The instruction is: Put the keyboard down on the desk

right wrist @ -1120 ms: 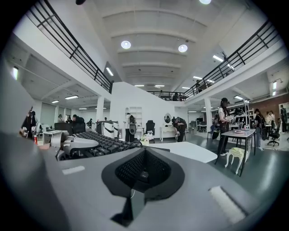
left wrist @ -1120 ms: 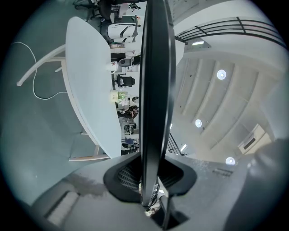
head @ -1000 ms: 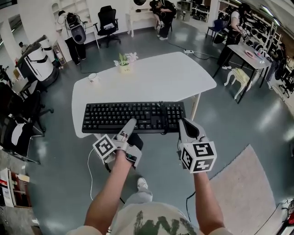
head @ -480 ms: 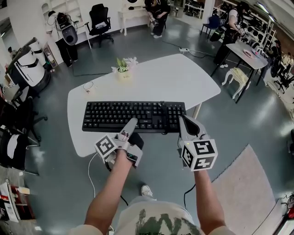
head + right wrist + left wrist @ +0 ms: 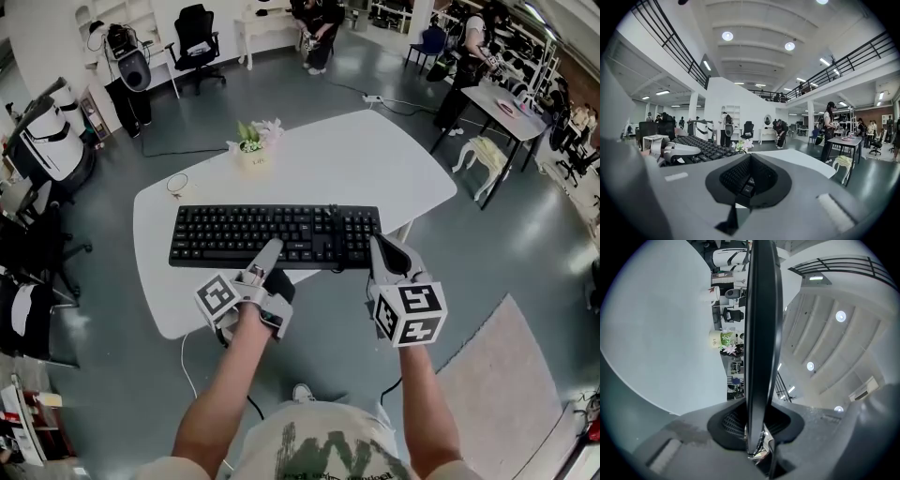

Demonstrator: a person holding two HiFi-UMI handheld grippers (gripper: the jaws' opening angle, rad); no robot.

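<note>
A black keyboard [image 5: 272,236] hangs level over the white desk [image 5: 375,169], held at its near edge by both grippers. My left gripper [image 5: 267,255] is shut on the near edge around the middle. My right gripper [image 5: 380,251] is shut on the near right corner. In the left gripper view the keyboard [image 5: 761,333] runs edge-on as a dark band out of the closed left gripper [image 5: 757,427], with the desk [image 5: 656,333] beside it. In the right gripper view the keys [image 5: 701,147] stretch left from the right gripper [image 5: 747,180], and the left gripper [image 5: 677,152] shows over them.
A small flower pot [image 5: 251,141] and a cup [image 5: 176,184] stand on the desk's far left part. A cable [image 5: 187,366] hangs to the floor below the desk's near edge. Office chairs, another table [image 5: 506,103] and people are farther off. A rug [image 5: 506,394] lies at right.
The keyboard and both grippers have come forward over the desk; more of the desk top now lies beneath and nearer than the keyboard. Both grips are unchanged.
</note>
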